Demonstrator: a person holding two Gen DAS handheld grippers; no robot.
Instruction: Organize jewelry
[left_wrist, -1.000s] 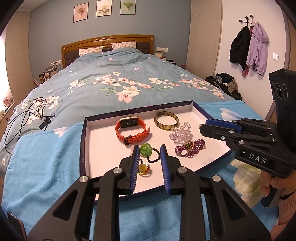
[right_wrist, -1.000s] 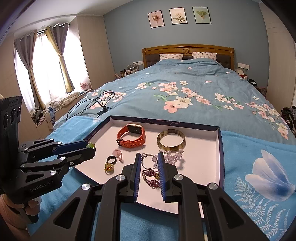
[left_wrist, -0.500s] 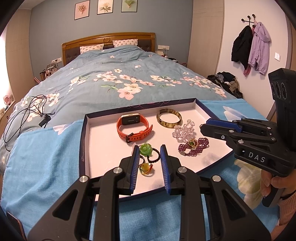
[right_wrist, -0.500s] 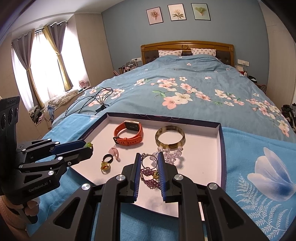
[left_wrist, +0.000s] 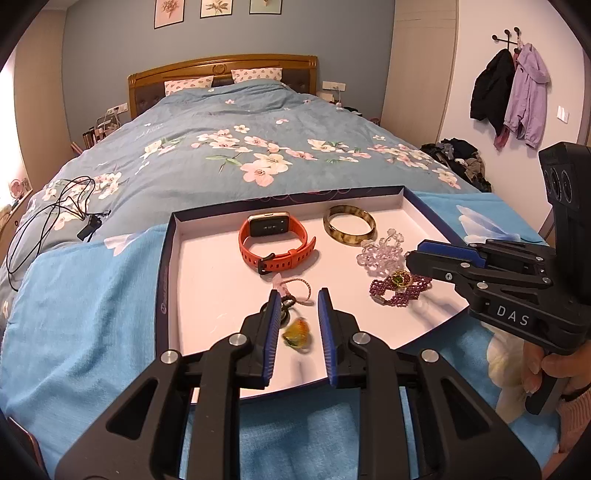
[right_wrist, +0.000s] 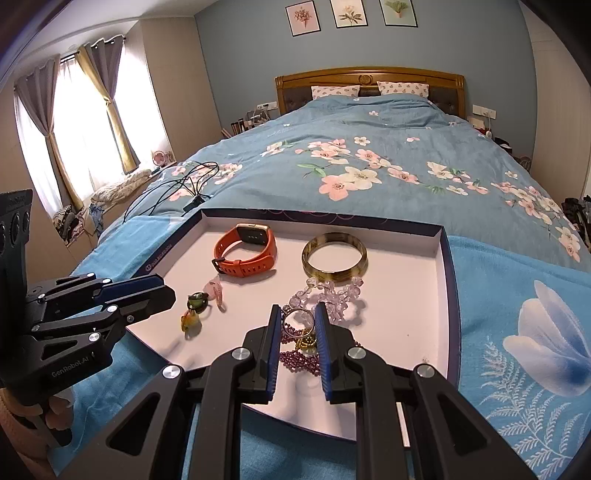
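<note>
The left gripper (left_wrist: 297, 325) hangs over the near edge of the white jewelry tray (left_wrist: 207, 295), its blue pads apart with a blurred amber ring (left_wrist: 295, 334) loose between them and a pink bead bracelet (left_wrist: 295, 288) just ahead of the tips. The right gripper (right_wrist: 297, 332) has its pads parted around a thin silver ring (right_wrist: 297, 322), contact unclear, above a purple bead bracelet (right_wrist: 299, 360). An orange smartwatch (right_wrist: 245, 254) and a horn-colored bangle (right_wrist: 334, 254) lie farther ahead.
</note>
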